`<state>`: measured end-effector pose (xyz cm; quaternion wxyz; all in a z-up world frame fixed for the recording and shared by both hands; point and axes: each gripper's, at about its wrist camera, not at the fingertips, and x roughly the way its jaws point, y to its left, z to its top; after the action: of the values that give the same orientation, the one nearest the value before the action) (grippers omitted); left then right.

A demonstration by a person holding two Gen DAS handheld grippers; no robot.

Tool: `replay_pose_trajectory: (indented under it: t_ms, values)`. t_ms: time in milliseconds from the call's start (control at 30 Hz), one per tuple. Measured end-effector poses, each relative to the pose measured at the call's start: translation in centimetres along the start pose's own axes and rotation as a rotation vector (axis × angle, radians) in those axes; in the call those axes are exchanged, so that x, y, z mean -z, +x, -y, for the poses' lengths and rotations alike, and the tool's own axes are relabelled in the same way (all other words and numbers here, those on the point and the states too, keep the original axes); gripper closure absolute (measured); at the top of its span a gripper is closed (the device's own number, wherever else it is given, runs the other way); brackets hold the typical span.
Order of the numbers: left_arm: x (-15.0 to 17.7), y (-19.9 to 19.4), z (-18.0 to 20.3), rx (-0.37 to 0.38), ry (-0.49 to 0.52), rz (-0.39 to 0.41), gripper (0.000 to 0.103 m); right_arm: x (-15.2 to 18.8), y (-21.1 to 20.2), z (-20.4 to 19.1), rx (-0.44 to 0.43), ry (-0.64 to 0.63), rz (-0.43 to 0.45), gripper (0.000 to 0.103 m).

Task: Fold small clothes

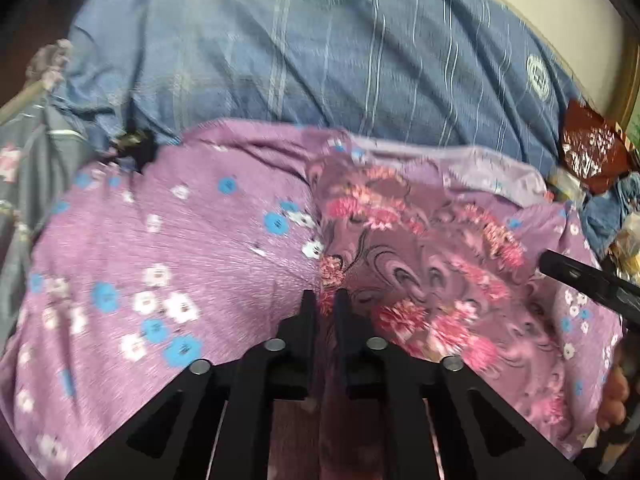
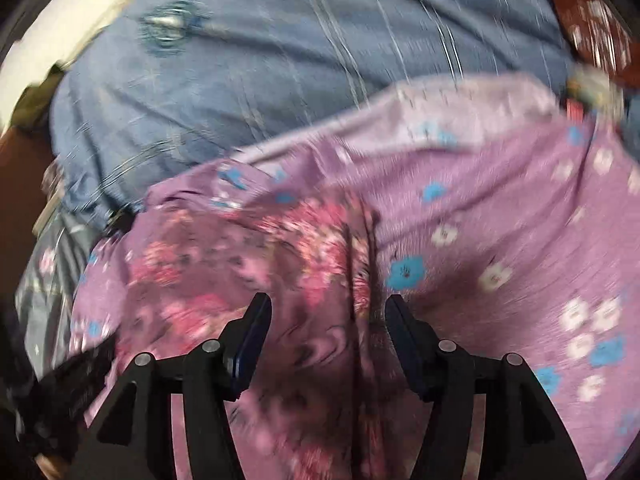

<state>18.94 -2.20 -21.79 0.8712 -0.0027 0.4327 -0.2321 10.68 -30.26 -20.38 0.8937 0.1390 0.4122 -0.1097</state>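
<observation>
A lilac garment (image 1: pixel 160 248) printed with blue and white flowers lies spread on the bed. A mauve piece with pink flowers and dark swirls (image 1: pixel 420 264) lies across its middle. My left gripper (image 1: pixel 325 300) points down at the seam where the two prints meet. Its jaws stand a narrow gap apart, with cloth showing in the gap and no visible pinch. My right gripper (image 2: pixel 328 308) hovers open over the mauve piece (image 2: pixel 248 264), and a raised crease runs up between its fingers. One right finger (image 1: pixel 580 276) reaches into the left wrist view from the right edge.
A blue striped bedsheet (image 1: pixel 320 60) covers the bed beyond the garment. Grey flowered cloth (image 1: pixel 24 184) lies at the left. A dark red patterned item (image 1: pixel 592 148) and clutter sit at the right. A hand (image 1: pixel 612 396) shows at the lower right edge. Both views are motion-blurred.
</observation>
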Motion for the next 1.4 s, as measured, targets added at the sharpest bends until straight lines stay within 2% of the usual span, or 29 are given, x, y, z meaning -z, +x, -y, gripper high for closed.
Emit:
replay_pose_trajectory:
  t_ms: [33, 67, 100, 167, 233, 500, 633, 800, 1067, 1200, 1400]
  values:
    - [0.7, -1.6, 0.4, -0.034, 0.011, 0.027, 0.072, 0.4, -1.7, -0.8, -0.016, -0.041, 0.027, 0.042]
    - [1.6, -3.3, 1.0, -0.083, 0.025, 0.067, 0.049, 0.8, -3.0, -1.2, -0.029, -0.063, 0.044, 0.042]
    - [2.4, -5.1, 1.8, -0.139, 0.038, 0.119, 0.033, 1.2, -4.2, -1.7, -0.044, -0.083, 0.059, 0.042]
    - [3.8, -8.0, 3.8, -0.182, 0.058, 0.189, 0.029, 2.4, -6.8, -2.8, -0.066, -0.118, 0.089, 0.041]
    - [5.6, -11.1, 5.7, -0.211, 0.084, 0.224, 0.024, 3.8, -8.8, -3.9, -0.056, -0.152, 0.105, 0.04]
    - [11.2, -19.4, 9.1, -0.29, 0.111, 0.201, 0.022, 7.8, -12.1, -5.2, -0.02, -0.135, 0.078, 0.039]
    - [11.5, -23.0, 10.3, -0.342, 0.127, 0.234, 0.022, 9.5, -13.1, -5.5, -0.039, -0.116, 0.069, 0.039]
    - [12.1, -25.6, 11.4, -0.369, 0.135, 0.285, 0.021, 10.1, -15.4, -6.5, -0.033, -0.138, 0.122, 0.039]
    - [12.9, -27.7, 11.4, -0.356, 0.131, 0.323, 0.021, 10.3, -17.9, -7.9, -0.017, -0.173, 0.186, 0.039]
    - [12.8, -28.1, 11.1, -0.343, 0.125, 0.325, 0.021, 10.2, -18.1, -8.0, -0.014, -0.162, 0.192, 0.039]
    - [12.1, -27.8, 10.1, -0.337, 0.104, 0.318, 0.021, 10.1, -17.6, -8.6, 0.041, -0.179, 0.184, 0.039]
